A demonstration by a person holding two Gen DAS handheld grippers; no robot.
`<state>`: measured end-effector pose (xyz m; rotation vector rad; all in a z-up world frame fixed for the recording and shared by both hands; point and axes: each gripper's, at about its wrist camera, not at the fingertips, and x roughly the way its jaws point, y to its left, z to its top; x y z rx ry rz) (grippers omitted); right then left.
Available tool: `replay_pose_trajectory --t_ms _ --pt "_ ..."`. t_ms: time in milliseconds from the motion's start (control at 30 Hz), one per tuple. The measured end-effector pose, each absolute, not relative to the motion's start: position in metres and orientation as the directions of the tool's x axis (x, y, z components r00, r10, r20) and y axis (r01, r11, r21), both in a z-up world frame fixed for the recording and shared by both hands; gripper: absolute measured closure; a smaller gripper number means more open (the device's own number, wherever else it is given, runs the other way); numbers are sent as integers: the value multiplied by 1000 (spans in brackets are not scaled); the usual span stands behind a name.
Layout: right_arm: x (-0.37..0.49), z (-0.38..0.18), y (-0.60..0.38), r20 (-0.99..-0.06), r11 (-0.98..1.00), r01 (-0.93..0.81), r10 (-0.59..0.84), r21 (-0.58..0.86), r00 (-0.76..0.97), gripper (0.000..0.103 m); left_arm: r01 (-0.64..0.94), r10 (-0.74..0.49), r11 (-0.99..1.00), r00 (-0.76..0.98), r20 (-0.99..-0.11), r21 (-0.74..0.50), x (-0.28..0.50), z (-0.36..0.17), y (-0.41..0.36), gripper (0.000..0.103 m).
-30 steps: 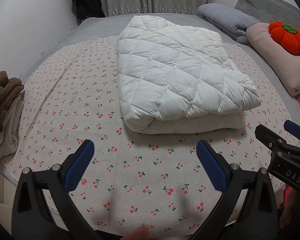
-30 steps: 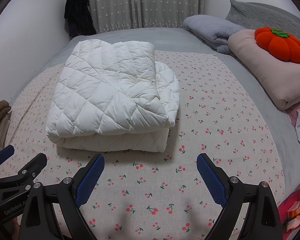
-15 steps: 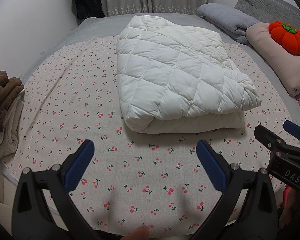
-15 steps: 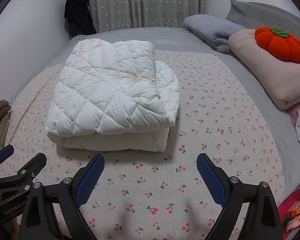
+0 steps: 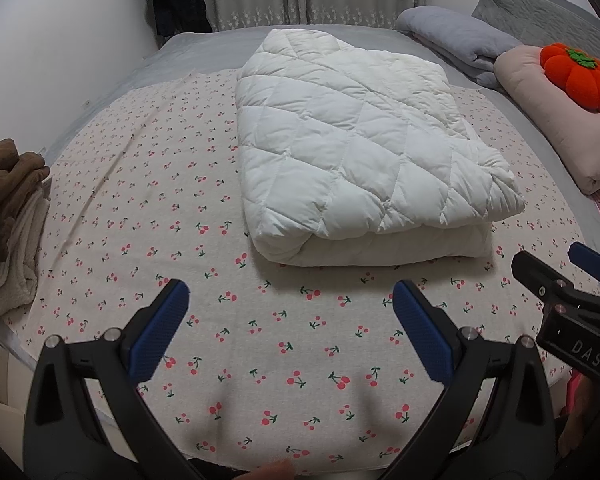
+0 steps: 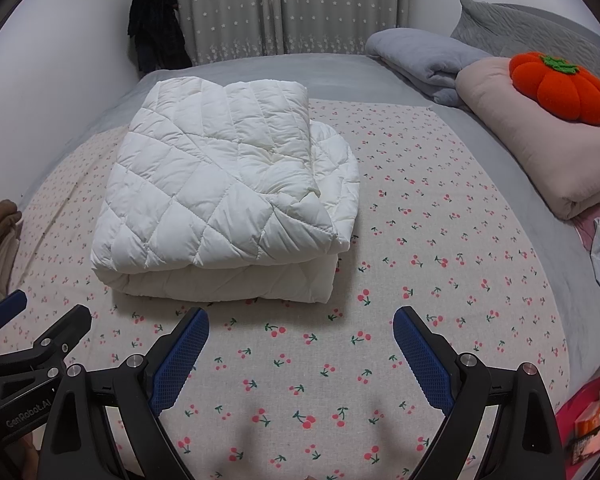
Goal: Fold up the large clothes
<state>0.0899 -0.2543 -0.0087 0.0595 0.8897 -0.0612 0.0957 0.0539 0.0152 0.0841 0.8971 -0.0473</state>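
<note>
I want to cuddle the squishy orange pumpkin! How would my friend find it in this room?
Look at the bed with the cherry-print sheet, then along its right side where soft bedding is piled. The pumpkin sits on top of the pale pink folded blanket, just past the rolled grey one. It is the only bright orange thing, round and ribbed, with a green leafy top.

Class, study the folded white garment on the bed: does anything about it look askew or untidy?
Mostly neat. The folded white quilted garment lies on the cherry-print sheet, but its top layer sits skewed: the lower layer bulges out at the right side. Both tongs, left and right, are open and apart from it.
</note>
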Motion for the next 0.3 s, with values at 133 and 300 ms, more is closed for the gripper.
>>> replay_pose_trajectory --t_ms 133,300 --pt "91 -9 -255 -779 997 79 -29 27 626 8 77 -6 996 622 -783 54 96 15 53 1" --pt "92 -11 -255 -780 997 71 -24 26 625 8 82 -15 996 613 -790 45 98 11 53 1"
